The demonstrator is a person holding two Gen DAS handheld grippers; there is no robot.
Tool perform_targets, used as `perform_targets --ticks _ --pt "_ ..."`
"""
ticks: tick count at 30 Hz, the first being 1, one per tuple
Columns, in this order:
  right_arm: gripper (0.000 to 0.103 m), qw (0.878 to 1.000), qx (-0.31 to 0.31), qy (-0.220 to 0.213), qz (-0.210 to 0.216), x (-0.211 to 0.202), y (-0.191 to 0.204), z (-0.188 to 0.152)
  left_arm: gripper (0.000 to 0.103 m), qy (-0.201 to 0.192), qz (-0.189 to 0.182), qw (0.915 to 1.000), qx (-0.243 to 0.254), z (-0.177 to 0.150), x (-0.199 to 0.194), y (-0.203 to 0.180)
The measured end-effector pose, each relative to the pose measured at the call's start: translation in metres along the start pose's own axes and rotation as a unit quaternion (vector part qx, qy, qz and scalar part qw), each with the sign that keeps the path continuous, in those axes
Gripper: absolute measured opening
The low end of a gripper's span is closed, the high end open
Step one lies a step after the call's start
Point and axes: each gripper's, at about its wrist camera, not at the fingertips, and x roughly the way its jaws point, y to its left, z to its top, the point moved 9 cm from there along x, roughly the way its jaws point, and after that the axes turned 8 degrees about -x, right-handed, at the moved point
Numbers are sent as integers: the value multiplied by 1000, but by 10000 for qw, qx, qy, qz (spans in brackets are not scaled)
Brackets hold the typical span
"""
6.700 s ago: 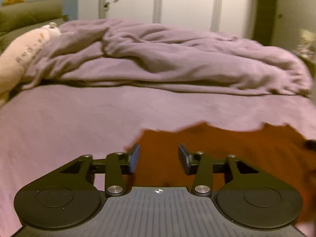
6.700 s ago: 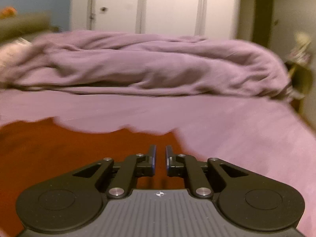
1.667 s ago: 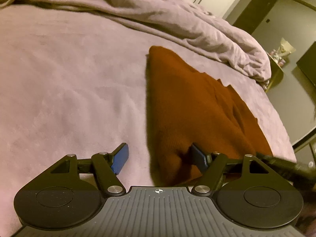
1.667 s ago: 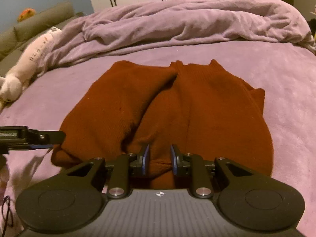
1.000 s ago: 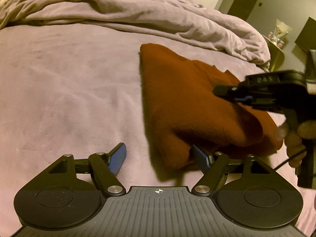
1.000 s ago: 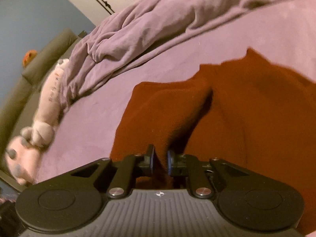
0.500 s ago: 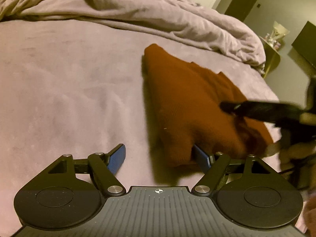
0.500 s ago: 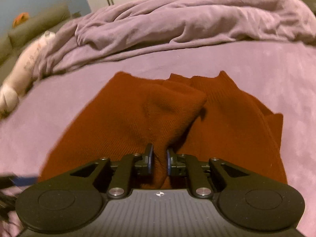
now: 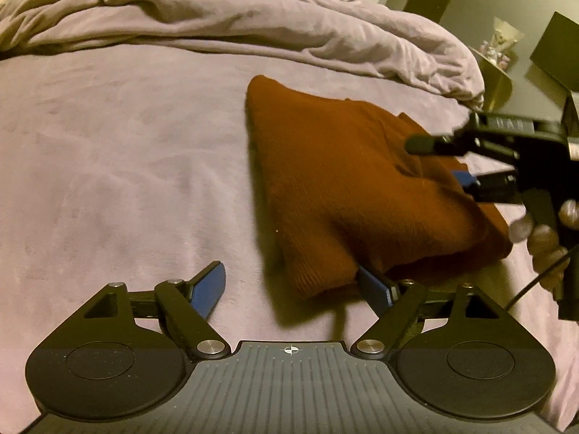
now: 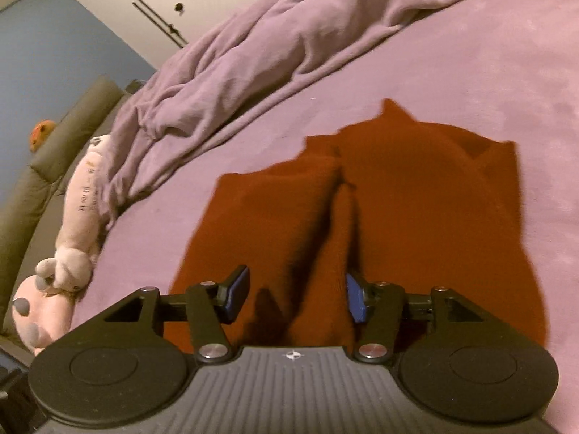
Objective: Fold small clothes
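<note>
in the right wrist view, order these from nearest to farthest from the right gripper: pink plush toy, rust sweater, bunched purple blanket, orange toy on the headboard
1. rust sweater: directly ahead, a raised fold between the right gripper fingers.
2. pink plush toy: off to the left, at the bed's edge.
3. bunched purple blanket: beyond the sweater, across the bed.
4. orange toy: far left, on the headboard.

Rust-brown knitted garment (image 9: 347, 181): near hem hidden behind the body of the right tongs (image 10: 296, 298) in the right wrist view; far right corner covered by those tongs in the left wrist view, where they are motion-blurred. Person's hand (image 9: 542, 231) blurred and cut off by the right edge. Pale pink plush toy (image 10: 76, 231) partly under the crumpled lilac duvet (image 10: 289, 36); its printed lettering too small to read. Small items on the yellow side table (image 9: 497, 76) indistinct.
</note>
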Motion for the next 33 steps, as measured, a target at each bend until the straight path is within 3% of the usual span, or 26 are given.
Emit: perform_targets --ticks 6,8,9,10,13,18,22,23,25,28,30,33 --pt "56 9977 -625 224 -153 19 27 1 88 35 16 10000 23 -3 3 -3" --pt "51 9942 -977 278 -361 23 35 0 88 104 14 9999 22 -6 6 -5" --pt "42 9918 -1149 291 -468 25 37 0 88 121 33 9999 23 -7 8 -6" --pt "26 9891 -1313 289 -603 26 39 0 89 118 67 9999 49 -8 9 -7" --pt "12 9817 -1692 239 -835 25 46 2 89 75 174 9998 104 -9 10 -10" --pt "9 9435 -2941 -330 -1493 -5 67 15 89 94 153 9998 -81 -6 8 -9" --pt "8 8962 -3769 -832 -2187 -40 67 19 89 154 136 9996 -213 -4 6 -10" --pt "8 8896 -3829 -828 -2350 -46 58 18 89 172 110 9995 -251 -4 7 -11" --pt "9 8983 -3519 -694 -2537 -52 30 13 90 207 85 9994 -273 -6 10 -15" --pt "9 8842 -3473 -298 -3109 -43 -20 0 90 284 150 9992 -243 -9 16 -21" --pt "9 8965 -3194 -233 -3062 -41 -37 -6 90 302 191 9992 -182 -10 15 -25" --pt "16 9157 -2762 -572 -2862 -63 -34 -1 90 386 220 9990 -94 -14 11 -29"
